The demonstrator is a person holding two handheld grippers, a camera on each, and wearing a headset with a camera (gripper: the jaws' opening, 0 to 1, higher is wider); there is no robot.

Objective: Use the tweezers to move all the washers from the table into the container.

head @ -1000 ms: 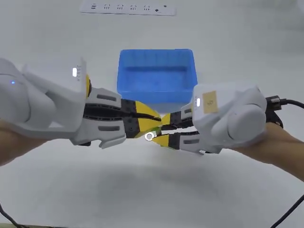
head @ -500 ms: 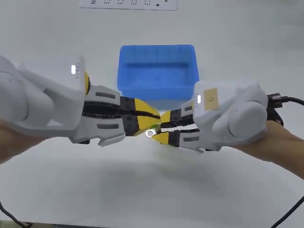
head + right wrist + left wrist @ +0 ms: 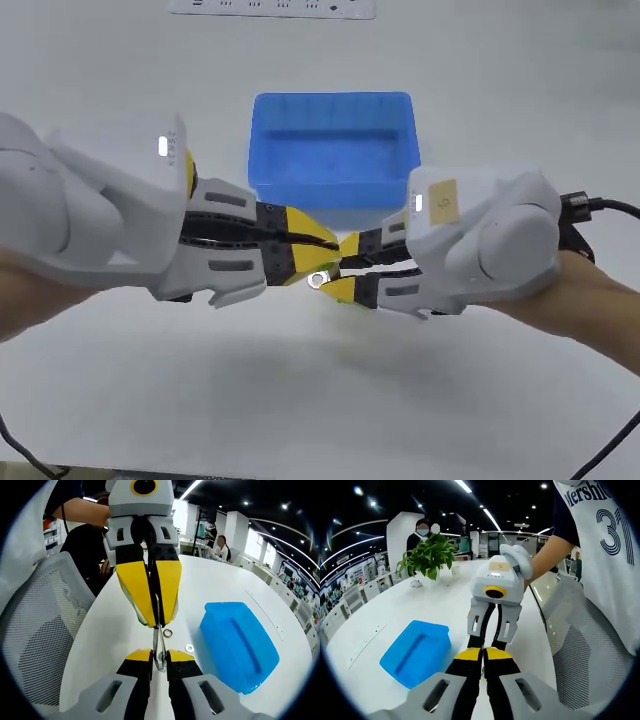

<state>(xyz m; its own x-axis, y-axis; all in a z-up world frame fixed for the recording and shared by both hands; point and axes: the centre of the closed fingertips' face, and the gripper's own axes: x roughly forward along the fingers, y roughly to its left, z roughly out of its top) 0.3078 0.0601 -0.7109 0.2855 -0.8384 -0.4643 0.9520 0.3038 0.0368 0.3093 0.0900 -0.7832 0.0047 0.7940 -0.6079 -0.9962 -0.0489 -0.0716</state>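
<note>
Head view: from the left edge, which cuts off its grey body and the hand under it, the left gripper (image 3: 322, 255) reaches across the white bench (image 3: 320, 400). Its yellow jaws are narrow, almost together. At mid-picture they meet the right gripper (image 3: 342, 268) nose to nose. The tweezers (image 3: 375, 268) show as a thin silver strip between the right gripper's jaws, with most of their length hidden. A washer (image 3: 318, 281) sits just under the meeting tips; I cannot tell whether the tweezers grip it or it lies on the bench. Behind the grippers stands the blue container (image 3: 333, 180), its near wall partly covered by the jaws. A power strip (image 3: 270, 8) is cut by the top edge.

Left gripper view: the container lies to the left on the bench. This gripper's own jaws rise close together at the bottom, and what lies between them is hard to make out.

Right gripper view: a mesh chair (image 3: 45, 630) stands at the left. In the middle, this gripper's jaws are pinched on the near end of the tweezers, and the left gripper's yellow jaws close on their far part. Just right of the tweezers one washer lies on the bench, another a little further right, both near the container.
</note>
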